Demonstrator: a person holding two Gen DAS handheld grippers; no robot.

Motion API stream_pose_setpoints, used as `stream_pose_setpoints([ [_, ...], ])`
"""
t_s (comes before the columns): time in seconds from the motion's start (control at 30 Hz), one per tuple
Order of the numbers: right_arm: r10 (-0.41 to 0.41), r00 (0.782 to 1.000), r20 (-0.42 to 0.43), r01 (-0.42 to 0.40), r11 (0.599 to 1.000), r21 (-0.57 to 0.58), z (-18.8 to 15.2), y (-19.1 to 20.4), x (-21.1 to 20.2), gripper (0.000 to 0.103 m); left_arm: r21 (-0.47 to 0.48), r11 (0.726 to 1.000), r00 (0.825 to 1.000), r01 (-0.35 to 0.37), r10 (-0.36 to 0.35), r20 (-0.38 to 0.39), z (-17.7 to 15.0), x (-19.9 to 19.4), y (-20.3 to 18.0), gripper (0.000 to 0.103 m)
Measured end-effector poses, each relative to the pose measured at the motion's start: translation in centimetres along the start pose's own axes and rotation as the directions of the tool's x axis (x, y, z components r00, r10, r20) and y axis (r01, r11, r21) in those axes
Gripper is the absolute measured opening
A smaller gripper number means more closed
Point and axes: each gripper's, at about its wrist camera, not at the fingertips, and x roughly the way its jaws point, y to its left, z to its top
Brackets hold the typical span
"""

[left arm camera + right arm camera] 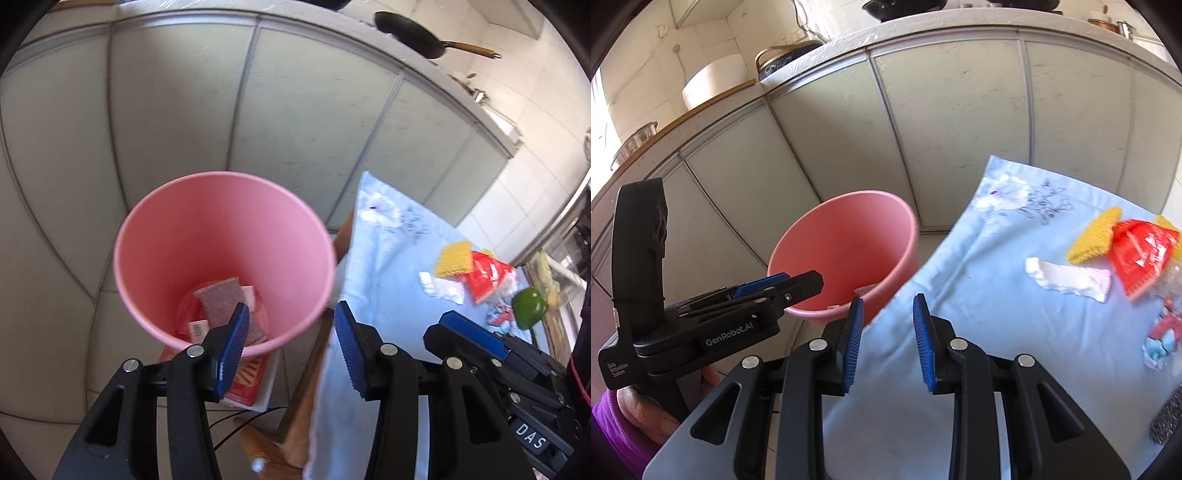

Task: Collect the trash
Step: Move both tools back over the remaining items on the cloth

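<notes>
Left gripper (291,343) fingers apart, empty, over pink bin (225,258); right gripper (888,339) apart, empty, wrappers (1137,258) ahead-right.

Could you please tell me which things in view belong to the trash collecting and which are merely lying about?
Belong to the job:
pink bin, holding scraps
red wrapper
white scrap
yellow sponge
left claw and right claw, both open

Lying about:
frying pan
green pepper
blue cloth
</notes>
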Motion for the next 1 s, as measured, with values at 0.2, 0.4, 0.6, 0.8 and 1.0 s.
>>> stream_pose_setpoints([
  [0.2,-0.029,0.999,0.034,0.027,0.997,0.066,-1.8,-3.0,-2.6,0.028,0.051,0.997,0.998,0.056,-0.057,0.007,-0.8,-0.2,-2.7,0.046],
  [0.4,-0.098,0.992,0.074,0.087,0.985,0.149,-4.0,-7.0,-6.0,0.029,0.077,0.991,0.994,0.105,-0.104,-0.019,-1.6,0.5,-5.2,0.046],
  [0.6,-0.176,0.979,0.105,0.149,0.962,0.229,-6.0,-10.9,-9.0,0.028,0.061,0.985,0.985,0.161,-0.156,-0.074,-2.1,2.0,-7.4,0.046],
  [0.8,-0.248,0.962,0.113,0.206,0.933,0.295,-7.5,-14.2,-10.8,0.029,0.195,0.968,0.986,0.158,-0.145,-0.082,-2.3,3.1,-10.9,0.046],
  [1.0,-0.274,0.956,0.110,0.220,0.910,0.351,-7.9,-16.6,-11.3,0.028,0.270,0.940,0.978,0.210,-0.196,-0.077,-0.5,4.5,-14.6,0.046],
])
